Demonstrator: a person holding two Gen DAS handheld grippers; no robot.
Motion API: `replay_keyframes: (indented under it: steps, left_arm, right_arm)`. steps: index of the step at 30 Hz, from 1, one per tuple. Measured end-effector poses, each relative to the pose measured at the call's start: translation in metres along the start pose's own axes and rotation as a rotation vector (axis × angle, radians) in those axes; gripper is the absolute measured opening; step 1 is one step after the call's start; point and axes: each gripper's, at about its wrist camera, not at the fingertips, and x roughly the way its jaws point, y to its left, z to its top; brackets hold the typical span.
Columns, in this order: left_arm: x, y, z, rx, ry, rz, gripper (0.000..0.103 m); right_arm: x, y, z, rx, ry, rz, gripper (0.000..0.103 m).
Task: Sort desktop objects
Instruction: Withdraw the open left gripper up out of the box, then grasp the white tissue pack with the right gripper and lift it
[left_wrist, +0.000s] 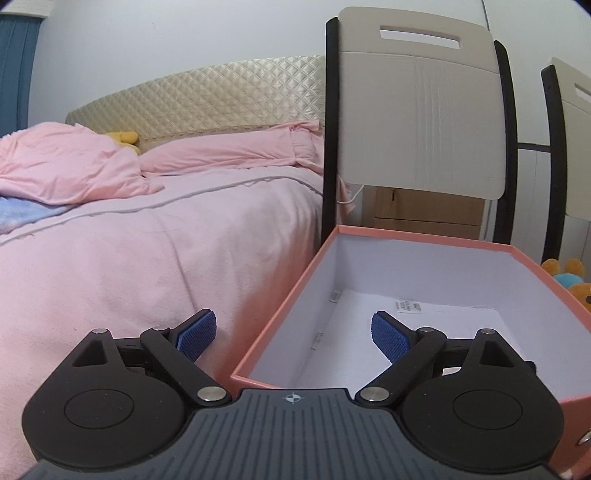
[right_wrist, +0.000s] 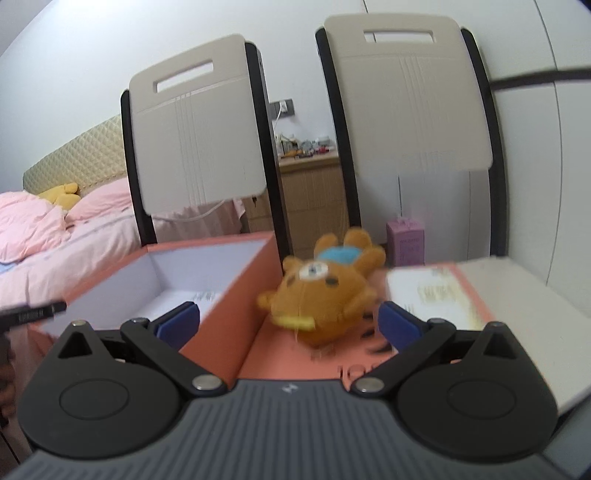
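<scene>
**The teddy bear lies just ahead of our right claw, next to the box.**

Left view: our left claw (left_wrist: 291, 334) is wide open and holds nothing. It sits over the near wall of the pink box (left_wrist: 273, 317), and the bear (left_wrist: 565, 275) only peeks out far off at 3 o'clock.
Right view: our right claw (right_wrist: 291, 323) is wide open too, and the teddy bear (right_wrist: 325, 288) lies at 12 o'clock, just past its fingers (right_wrist: 397, 321). Its body points from 7 to 1 o'clock. The box (right_wrist: 236, 295) is at 10 o'clock, so we think the right hand should grab it.
</scene>
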Motion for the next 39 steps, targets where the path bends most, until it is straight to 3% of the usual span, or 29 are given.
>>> replay_keyframes:
  steps: [4,11,17,20,26,32,36,39]
  left_arm:
    - [0.004,0.001,-0.003,0.009,0.011,-0.001,0.093]
    - [0.004,-0.001,-0.002,-0.014,0.062,-0.048,0.093]
    - [0.0,0.003,-0.004,-0.008,0.093,-0.064,0.093]
    - [0.003,0.006,-0.006,-0.007,0.113,-0.075,0.093]
    - [0.004,0.002,-0.008,0.008,0.11,-0.073,0.094]
    - [-0.006,0.0,-0.005,-0.005,0.147,-0.118,0.094]
    - [-0.024,0.001,-0.002,-0.003,0.144,-0.102,0.096]
    - [-0.047,0.004,0.008,-0.004,0.096,-0.062,0.096]
  right_arm:
    - [-0.006,0.003,0.028,0.069,-0.076,-0.007,0.103]
    - [-0.007,0.001,0.037,0.102,-0.065,0.029,0.103]
    - [-0.009,0.006,0.024,0.122,-0.076,0.113,0.103]
    - [-0.003,0.001,0.008,0.154,-0.039,0.125,0.103]
    - [-0.015,-0.019,-0.014,0.092,-0.028,0.032,0.103]
    - [-0.032,-0.054,-0.032,0.118,-0.086,-0.054,0.103]
    - [-0.027,-0.073,-0.04,0.092,-0.095,-0.117,0.103]
    - [-0.013,-0.081,-0.038,0.03,-0.101,-0.15,0.103]
